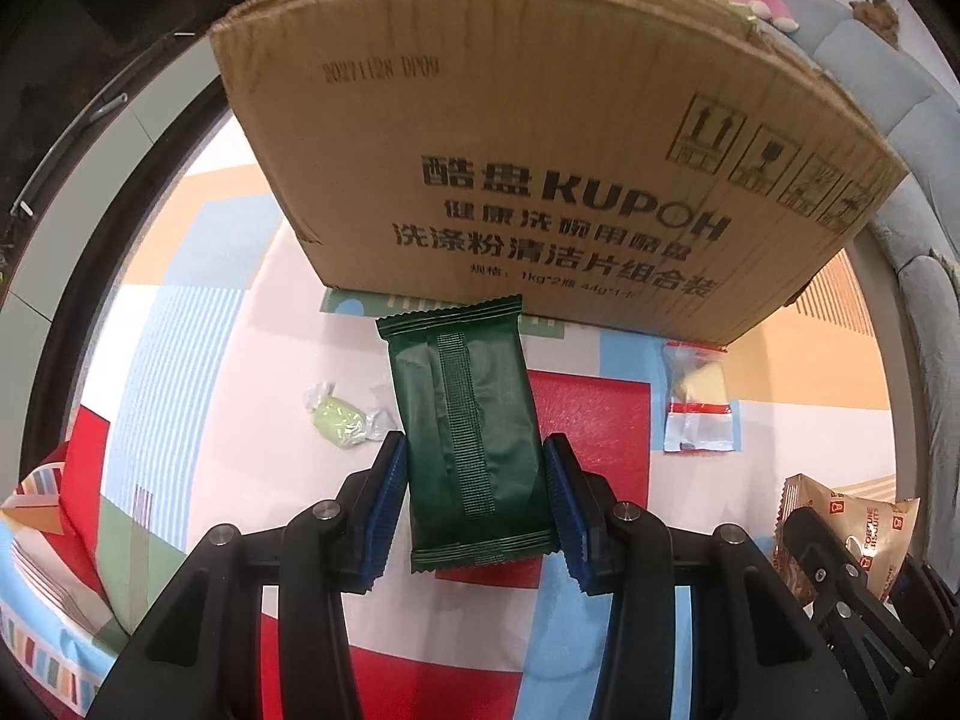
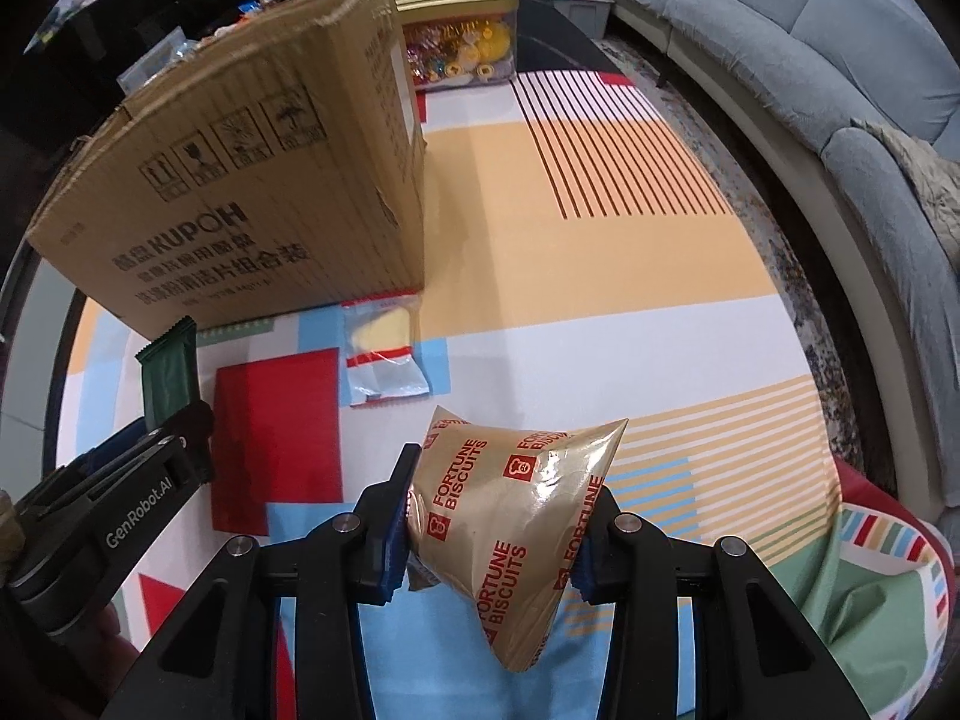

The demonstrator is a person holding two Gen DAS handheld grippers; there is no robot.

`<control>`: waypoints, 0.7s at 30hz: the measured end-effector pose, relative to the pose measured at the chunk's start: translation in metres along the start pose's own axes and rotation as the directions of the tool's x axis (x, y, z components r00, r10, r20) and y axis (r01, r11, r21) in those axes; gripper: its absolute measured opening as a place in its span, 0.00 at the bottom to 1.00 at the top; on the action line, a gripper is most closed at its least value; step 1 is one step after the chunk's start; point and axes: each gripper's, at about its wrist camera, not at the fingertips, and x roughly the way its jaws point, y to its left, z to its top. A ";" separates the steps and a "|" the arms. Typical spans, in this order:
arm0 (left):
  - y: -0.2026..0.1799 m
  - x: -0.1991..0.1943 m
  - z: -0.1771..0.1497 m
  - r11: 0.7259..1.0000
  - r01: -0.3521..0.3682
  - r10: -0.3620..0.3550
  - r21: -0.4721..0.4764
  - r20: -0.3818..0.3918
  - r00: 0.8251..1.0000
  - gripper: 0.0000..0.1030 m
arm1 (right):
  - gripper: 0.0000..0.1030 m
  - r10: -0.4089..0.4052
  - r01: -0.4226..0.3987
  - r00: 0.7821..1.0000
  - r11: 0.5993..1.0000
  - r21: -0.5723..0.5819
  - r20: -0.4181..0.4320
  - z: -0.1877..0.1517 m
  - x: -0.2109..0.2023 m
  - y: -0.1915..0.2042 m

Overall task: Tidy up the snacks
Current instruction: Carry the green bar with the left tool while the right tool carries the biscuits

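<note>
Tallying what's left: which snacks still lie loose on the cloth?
The green candy and the clear packet; the green pack and gold bag are in tongs.

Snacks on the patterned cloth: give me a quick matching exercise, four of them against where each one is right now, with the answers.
Things:
1. dark green packet
2. gold Fortune Biscuits bag
3. pale green wrapped candy
4. clear red-striped pouch

Places:
A. lying on the cloth by the cardboard box's right corner
B. between the right gripper's fingers
C. lying on the cloth left of the left gripper
D. between the left gripper's fingers

Pairs: 1-D, 2-B, 3-C, 4-A
</note>
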 end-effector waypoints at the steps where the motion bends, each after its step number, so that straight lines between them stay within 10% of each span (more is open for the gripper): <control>1: 0.000 -0.002 0.000 1.000 0.001 -0.001 0.000 0.004 1.000 0.44 | 0.41 0.001 -0.001 1.000 1.000 -0.002 0.005 -0.001 -0.003 0.000; 21: 0.009 -0.054 -0.001 1.000 0.019 -0.019 0.007 0.085 0.996 0.44 | 0.41 0.018 -0.015 0.994 1.000 -0.025 0.109 0.000 -0.056 0.007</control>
